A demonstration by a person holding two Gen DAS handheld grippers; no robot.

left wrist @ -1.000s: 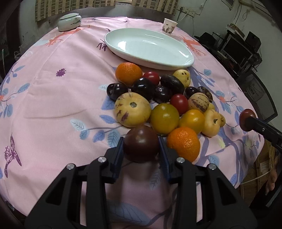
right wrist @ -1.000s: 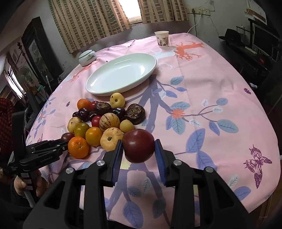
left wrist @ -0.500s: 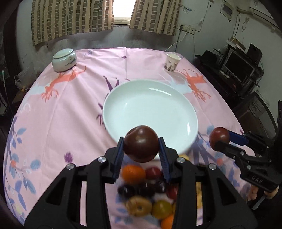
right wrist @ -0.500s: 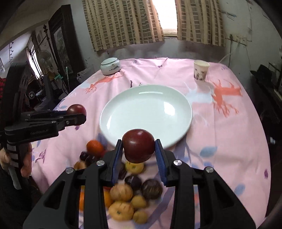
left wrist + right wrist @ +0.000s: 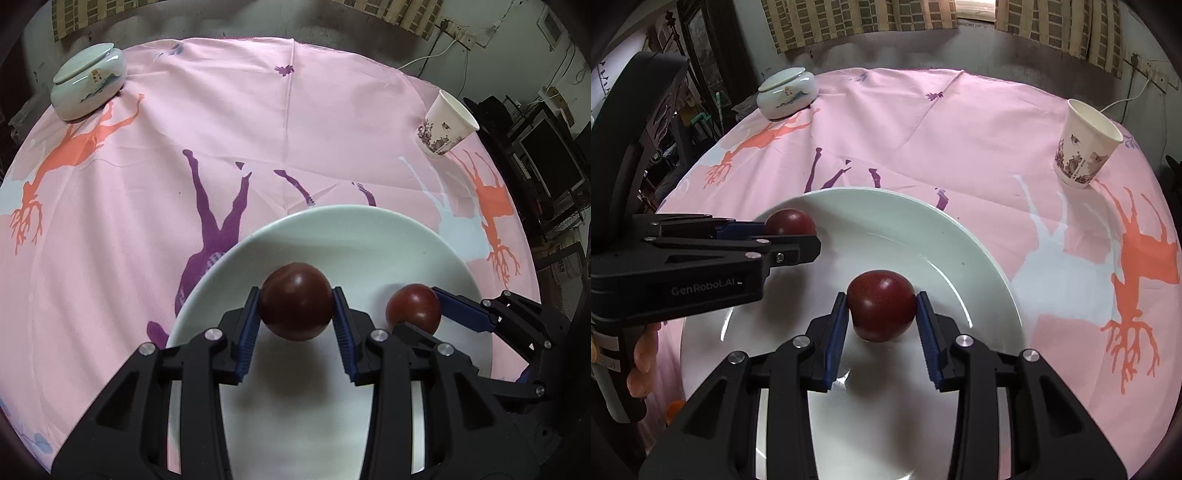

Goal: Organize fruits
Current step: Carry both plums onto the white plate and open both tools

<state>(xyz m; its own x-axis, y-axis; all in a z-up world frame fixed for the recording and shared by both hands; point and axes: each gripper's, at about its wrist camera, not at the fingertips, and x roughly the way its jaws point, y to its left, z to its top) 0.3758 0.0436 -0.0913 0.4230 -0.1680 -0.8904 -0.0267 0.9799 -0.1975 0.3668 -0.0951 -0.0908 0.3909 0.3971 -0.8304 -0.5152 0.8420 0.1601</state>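
Observation:
My left gripper (image 5: 295,308) is shut on a dark brown-red tomato (image 5: 294,300) and holds it just above the white oval plate (image 5: 332,229). My right gripper (image 5: 881,310) is shut on a dark red plum (image 5: 880,308) over the same plate (image 5: 960,251). In the left wrist view the right gripper (image 5: 413,308) and its plum (image 5: 413,307) come in from the right. In the right wrist view the left gripper (image 5: 790,232) and its tomato (image 5: 790,221) come in from the left. The fruit pile is out of view, except an orange sliver (image 5: 674,408).
A lidded white ceramic jar (image 5: 86,85) stands at the far left of the pink patterned tablecloth (image 5: 258,110). A paper cup (image 5: 445,123) stands at the far right. The jar (image 5: 786,92) and cup (image 5: 1084,146) also show in the right wrist view.
Both grippers have carried their fruit away from the pile, forward and down over the plate. The pile has dropped out of view. Both stay shut on their fruit.

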